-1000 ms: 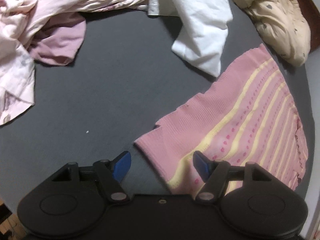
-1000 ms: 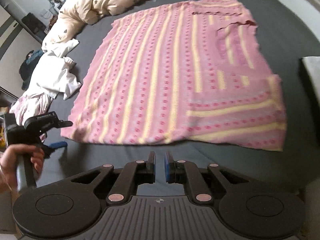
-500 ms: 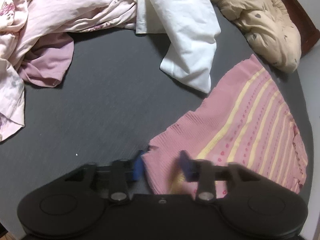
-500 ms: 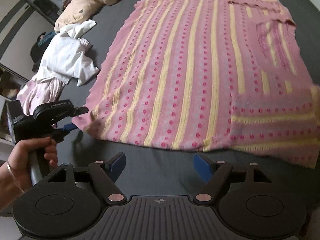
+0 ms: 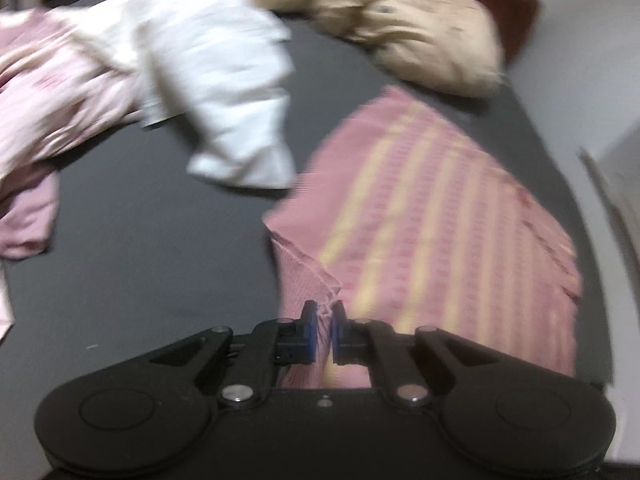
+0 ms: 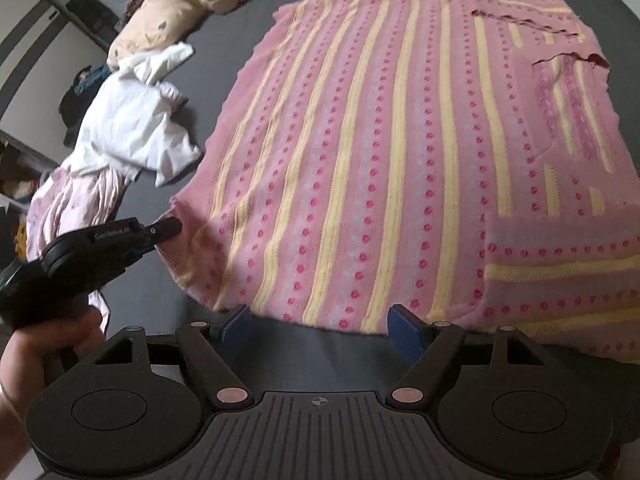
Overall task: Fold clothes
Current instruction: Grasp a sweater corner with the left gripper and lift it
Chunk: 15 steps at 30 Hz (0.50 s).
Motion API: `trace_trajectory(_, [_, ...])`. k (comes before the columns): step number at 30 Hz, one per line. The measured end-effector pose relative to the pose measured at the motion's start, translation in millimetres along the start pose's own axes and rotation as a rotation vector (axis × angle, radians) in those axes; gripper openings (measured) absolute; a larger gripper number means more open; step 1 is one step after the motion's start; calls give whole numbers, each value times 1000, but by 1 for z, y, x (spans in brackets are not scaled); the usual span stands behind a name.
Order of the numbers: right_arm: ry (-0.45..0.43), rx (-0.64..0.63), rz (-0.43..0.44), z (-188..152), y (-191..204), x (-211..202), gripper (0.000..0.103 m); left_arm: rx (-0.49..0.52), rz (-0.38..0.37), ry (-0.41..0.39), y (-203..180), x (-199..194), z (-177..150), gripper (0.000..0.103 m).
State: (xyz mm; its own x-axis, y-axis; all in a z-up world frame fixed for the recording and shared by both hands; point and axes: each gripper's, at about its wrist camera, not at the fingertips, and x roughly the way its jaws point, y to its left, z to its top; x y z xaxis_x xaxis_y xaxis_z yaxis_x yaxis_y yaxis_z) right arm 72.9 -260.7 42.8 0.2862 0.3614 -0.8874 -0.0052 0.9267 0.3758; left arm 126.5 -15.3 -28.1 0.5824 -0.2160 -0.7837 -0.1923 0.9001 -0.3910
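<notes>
The step in hand is taking hold of the pink striped sweater [image 6: 384, 152] by its near hem, ready for a fold. It lies spread flat on the dark bed [image 5: 152, 264], filling the right wrist view from about 10 o'clock round to 3 o'clock, one sleeve already laid across its lower right.

At the left, around 9 o'clock in the right wrist view, the left gripper [image 5: 323, 326] has its fingers clamped on the sweater's near-left corner, which puckers up off the bed between the blue pads [image 5: 309, 334]. The left wrist view is blurred, so how deep the bite goes is hard to judge. A second ago those fingers stood wide apart around the flat corner; since then they have closed and the corner has risen.

Further right, at 6 o'clock, the right gripper [image 6: 320, 330] holds its fingers spread, nothing between them, with the hem just beyond the tips. A second ago they were together. Next, it likely has to reach forward and pinch the hem, matching the left's hold before both lift.
</notes>
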Motion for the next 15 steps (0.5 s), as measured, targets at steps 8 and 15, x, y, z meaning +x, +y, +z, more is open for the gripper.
trace_trajectory(8, [-78,55,-31,8,-52,-25,76,231,-122,13,-93,13,-26,7])
trace_trajectory(15, [-132,157,-88,3,-128,-64,76,358,-201,44,-172,27,-59,6])
